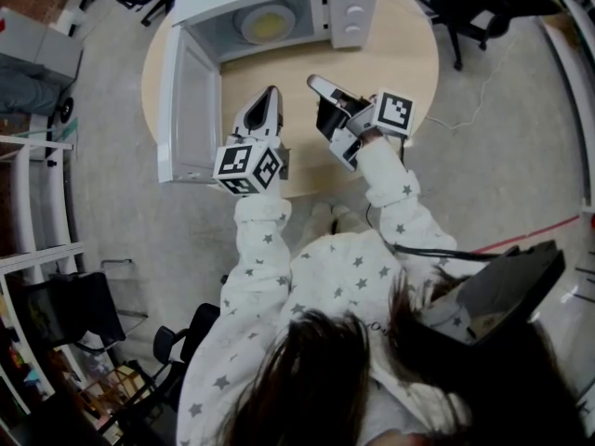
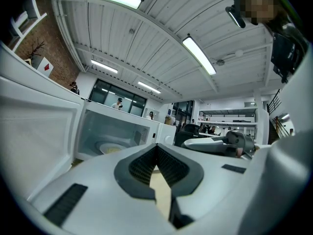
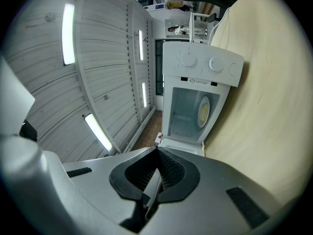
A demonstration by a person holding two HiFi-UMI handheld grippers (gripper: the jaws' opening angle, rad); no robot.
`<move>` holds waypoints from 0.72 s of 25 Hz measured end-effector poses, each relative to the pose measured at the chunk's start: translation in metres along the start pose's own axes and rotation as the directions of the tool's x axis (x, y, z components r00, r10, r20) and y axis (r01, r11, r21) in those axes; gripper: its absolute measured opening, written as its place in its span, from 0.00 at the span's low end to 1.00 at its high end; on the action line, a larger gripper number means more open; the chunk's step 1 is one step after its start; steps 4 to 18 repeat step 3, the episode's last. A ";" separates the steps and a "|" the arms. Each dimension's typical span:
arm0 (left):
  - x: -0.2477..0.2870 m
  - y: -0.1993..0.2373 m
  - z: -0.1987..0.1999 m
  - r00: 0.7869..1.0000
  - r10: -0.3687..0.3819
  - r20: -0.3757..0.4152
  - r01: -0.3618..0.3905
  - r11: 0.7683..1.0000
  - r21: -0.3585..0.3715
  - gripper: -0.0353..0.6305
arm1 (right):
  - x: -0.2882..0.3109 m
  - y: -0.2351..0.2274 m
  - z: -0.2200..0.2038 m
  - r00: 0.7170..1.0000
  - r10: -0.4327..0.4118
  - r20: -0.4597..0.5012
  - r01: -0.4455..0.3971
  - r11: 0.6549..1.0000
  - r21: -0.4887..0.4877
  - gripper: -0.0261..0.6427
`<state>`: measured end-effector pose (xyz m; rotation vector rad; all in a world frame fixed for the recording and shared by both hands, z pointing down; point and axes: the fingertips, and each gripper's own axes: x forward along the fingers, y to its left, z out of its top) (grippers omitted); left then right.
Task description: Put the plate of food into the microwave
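The white microwave point(image 1: 346, 6) stands at the far side of the round wooden table point(image 1: 409, 56), its door point(image 1: 188, 110) swung wide open to the left. The plate of yellow food point(image 1: 265, 23) lies inside the cavity. My left gripper point(image 1: 272, 93) hovers over the table just in front of the opening, jaws shut and empty. My right gripper point(image 1: 314, 83) is beside it to the right, also shut on nothing. The left gripper view shows the microwave point(image 2: 122, 126), the plate point(image 2: 110, 149) and the closed jaw tips point(image 2: 156, 147). The right gripper view shows the plate point(image 3: 203, 110) inside the microwave point(image 3: 203, 72).
Black office chairs point(image 1: 469, 3) stand on the floor behind the table at the right. White shelving point(image 1: 37, 203) runs along the left. The open door reaches past the table's left front edge. A red line point(image 1: 530, 232) marks the floor at right.
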<state>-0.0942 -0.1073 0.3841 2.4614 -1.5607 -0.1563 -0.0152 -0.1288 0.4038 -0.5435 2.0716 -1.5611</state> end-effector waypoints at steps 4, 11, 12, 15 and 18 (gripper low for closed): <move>0.000 0.000 -0.002 1.000 0.002 -0.003 -0.002 1.000 -0.003 0.05 | 0.000 -0.001 -0.001 1.000 0.002 -0.003 -0.002 1.000 0.002 0.05; 0.000 0.000 -0.002 1.000 0.002 -0.003 -0.002 1.000 -0.003 0.05 | 0.000 -0.001 -0.001 1.000 0.002 -0.003 -0.002 1.000 0.002 0.05; 0.000 0.000 -0.002 1.000 0.002 -0.003 -0.002 1.000 -0.003 0.05 | 0.000 -0.001 -0.001 1.000 0.002 -0.003 -0.002 1.000 0.002 0.05; 0.000 0.000 -0.002 1.000 0.002 -0.003 -0.002 1.000 -0.003 0.05 | 0.000 -0.001 -0.001 1.000 0.002 -0.003 -0.002 1.000 0.002 0.05; 0.000 0.000 -0.002 1.000 0.002 -0.003 -0.002 1.000 -0.003 0.05 | 0.000 -0.001 -0.001 1.000 0.002 -0.003 -0.002 1.000 0.002 0.05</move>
